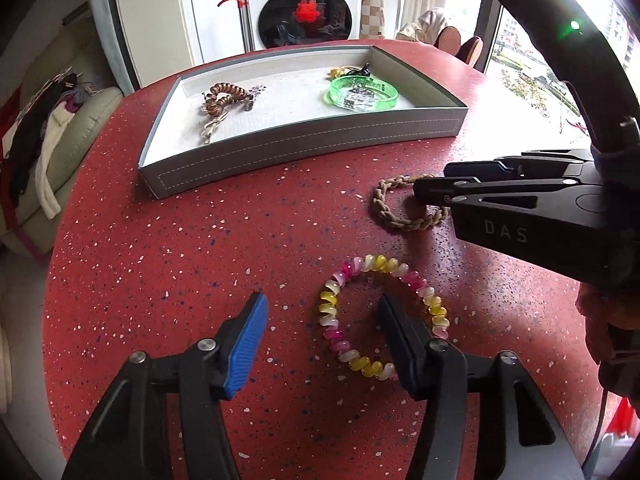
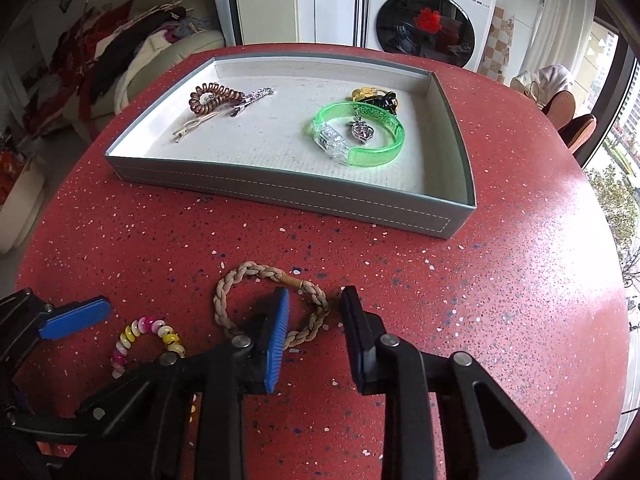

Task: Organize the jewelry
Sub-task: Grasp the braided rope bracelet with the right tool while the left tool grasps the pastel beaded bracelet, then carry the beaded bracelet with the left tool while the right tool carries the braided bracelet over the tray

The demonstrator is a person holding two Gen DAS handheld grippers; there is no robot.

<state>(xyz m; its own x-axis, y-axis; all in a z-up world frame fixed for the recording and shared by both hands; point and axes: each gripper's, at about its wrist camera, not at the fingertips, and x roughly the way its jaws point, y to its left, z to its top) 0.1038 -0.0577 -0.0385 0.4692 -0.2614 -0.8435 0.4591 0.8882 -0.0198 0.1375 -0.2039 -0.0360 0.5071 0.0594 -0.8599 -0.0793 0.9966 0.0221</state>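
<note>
Left gripper: jaws apart, straddling the near-left arc of a pink, yellow and white spiral coil bracelet that lies flat on the red speckled tabletop. Blue-padded finger outside the ring, clear of it; the other finger sits inside the ring. No pad presses on the coil.

Right gripper: jaws narrow but not closed, set across the right-hand arc of a braided tan cord bracelet. Blue pad inside the loop, black finger just outside it; the braid passes between them. A small gap shows on the black finger's side, so no firm pinch can be read. Bracelet flat on the table, just beyond the coil bracelet and to its right in the left wrist view.

Further back: grey stitched tray with pale lining, near the table's far edge. Left part holds a brown spiral hair tie, a silvery clip touching it, and a pale clip in front. Right part holds a translucent green bangle with a small charm inside its ring; behind it a yellow piece and a black claw clip.

Beyond the table: a white washing machine, a sofa heaped with clothes.
</note>
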